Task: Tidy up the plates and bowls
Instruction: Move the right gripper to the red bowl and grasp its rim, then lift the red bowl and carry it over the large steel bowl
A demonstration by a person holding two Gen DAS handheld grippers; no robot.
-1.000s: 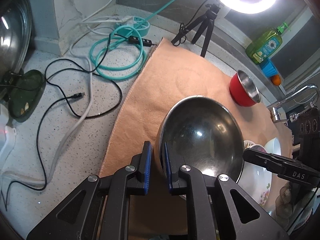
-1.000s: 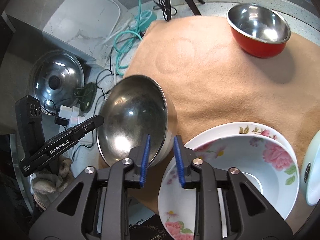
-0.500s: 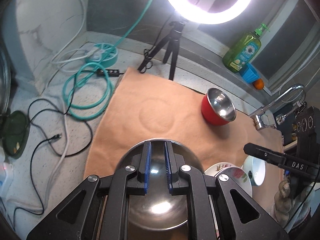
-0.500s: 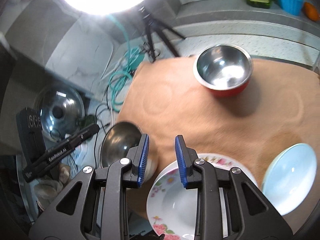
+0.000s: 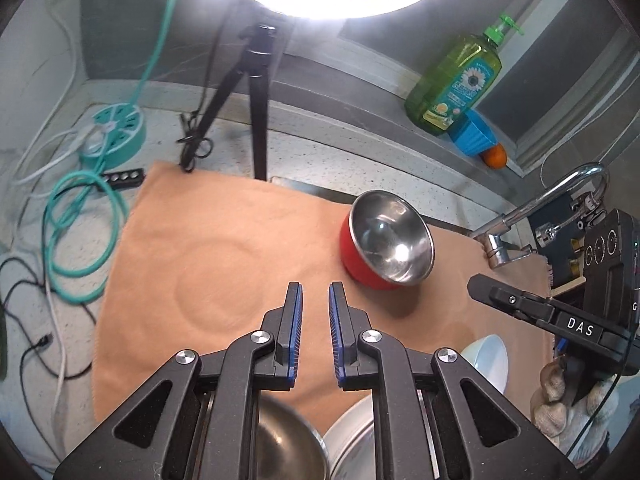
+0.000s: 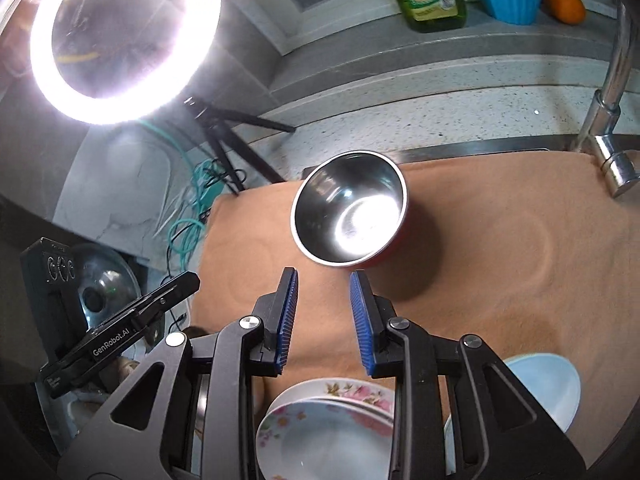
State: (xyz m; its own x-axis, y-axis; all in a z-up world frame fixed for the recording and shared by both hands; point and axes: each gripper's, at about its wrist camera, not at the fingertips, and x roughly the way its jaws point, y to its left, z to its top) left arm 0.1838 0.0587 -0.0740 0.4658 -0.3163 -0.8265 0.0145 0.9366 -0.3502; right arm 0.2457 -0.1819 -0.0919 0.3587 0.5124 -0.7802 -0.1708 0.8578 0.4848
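Note:
A red bowl with a steel inside (image 5: 386,246) (image 6: 350,208) stands upright on the peach mat (image 5: 224,264), ahead of both grippers. My left gripper (image 5: 316,292) hovers over the mat left of that bowl, its jaws nearly together with nothing between them. My right gripper (image 6: 322,280) hangs just short of the red bowl, open and empty. A large steel bowl (image 5: 286,444) lies below the left gripper's body, mostly hidden. Beside it sits a floral plate (image 6: 320,432), and a pale blue dish (image 6: 548,384) (image 5: 488,360) lies to the right.
A ring light on a tripod (image 5: 256,92) stands at the mat's far edge. Cables (image 5: 80,220) cover the counter on the left. A soap bottle (image 5: 456,84), blue cup (image 5: 474,136) and orange (image 5: 496,158) sit on the ledge. The tap (image 5: 540,204) stands at the right.
Both grippers have drawn back and lifted. The steel bowl's rim, which stood between the left fingers, has slid out of the jaws and under the gripper. The red bowl has come nearer the centre.

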